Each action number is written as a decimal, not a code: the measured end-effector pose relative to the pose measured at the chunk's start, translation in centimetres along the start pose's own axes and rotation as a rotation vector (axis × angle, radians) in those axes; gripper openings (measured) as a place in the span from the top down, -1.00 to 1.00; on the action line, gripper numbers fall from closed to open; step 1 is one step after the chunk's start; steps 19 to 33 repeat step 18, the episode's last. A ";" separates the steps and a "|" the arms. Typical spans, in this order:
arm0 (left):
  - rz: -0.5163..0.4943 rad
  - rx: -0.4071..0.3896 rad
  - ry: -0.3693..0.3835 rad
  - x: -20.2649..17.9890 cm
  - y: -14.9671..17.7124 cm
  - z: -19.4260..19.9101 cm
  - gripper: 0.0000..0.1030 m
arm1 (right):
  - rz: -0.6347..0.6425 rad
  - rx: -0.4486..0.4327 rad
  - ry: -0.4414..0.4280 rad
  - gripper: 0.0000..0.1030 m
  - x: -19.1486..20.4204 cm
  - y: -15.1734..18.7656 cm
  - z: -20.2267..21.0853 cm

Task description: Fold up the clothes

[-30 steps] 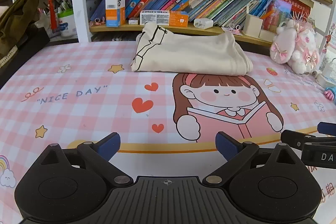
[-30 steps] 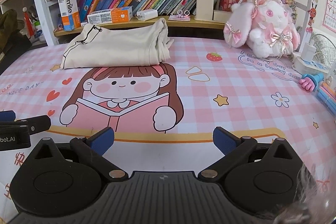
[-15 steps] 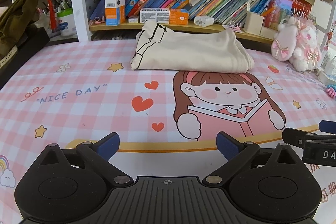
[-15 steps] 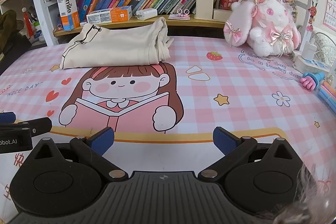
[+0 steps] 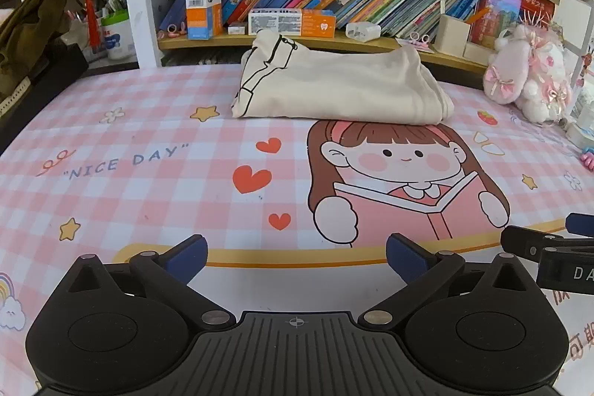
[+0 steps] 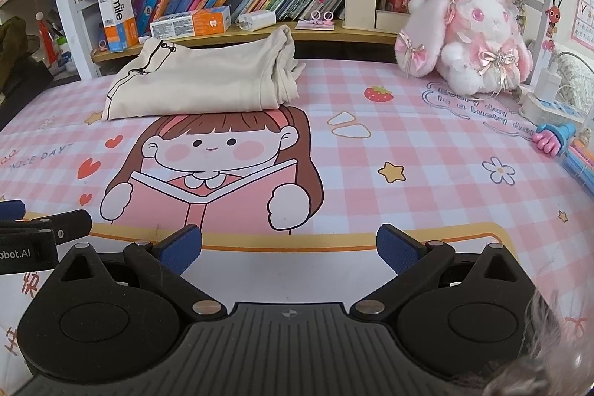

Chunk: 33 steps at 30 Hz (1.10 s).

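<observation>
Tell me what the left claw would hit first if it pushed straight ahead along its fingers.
Probably the folded cream garment. The left claw is open and empty, low over the pink checked mat, with only bare mat ahead before the cloth's near edge. Its height is unclear, so a slight downward tilt would meet the mat first.

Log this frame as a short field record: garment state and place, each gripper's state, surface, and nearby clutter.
garment: cream garment, folded, lying at the far edge of the mat below the bookshelf
left gripper: jaws open, empty, over the near edge of the mat, apart from the garment
right gripper: jaws open, empty, beside the left one
surface: pink checked mat with a reading-girl cartoon
clutter: plush rabbit at far right
</observation>
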<state>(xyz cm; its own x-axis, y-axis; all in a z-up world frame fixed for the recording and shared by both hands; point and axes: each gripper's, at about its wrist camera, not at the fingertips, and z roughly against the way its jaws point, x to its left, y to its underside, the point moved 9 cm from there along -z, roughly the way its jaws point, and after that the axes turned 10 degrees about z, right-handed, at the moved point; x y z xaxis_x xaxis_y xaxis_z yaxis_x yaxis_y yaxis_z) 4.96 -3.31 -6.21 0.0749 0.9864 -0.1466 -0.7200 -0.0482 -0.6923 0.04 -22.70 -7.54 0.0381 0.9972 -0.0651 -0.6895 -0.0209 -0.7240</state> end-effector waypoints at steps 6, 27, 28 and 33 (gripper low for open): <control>0.004 0.004 -0.005 0.0 0.0 -0.2 -1.00 | 0.007 0.004 -0.003 -0.97 0.0 -0.1 -0.3; -0.008 0.011 -0.006 -0.2 0.4 -0.9 -1.00 | -0.009 0.023 -0.010 -0.97 -0.1 0.3 -1.0; -0.008 0.011 -0.006 -0.2 0.4 -0.9 -1.00 | -0.009 0.023 -0.010 -0.97 -0.1 0.3 -1.0; -0.008 0.011 -0.006 -0.2 0.4 -0.9 -1.00 | -0.009 0.023 -0.010 -0.97 -0.1 0.3 -1.0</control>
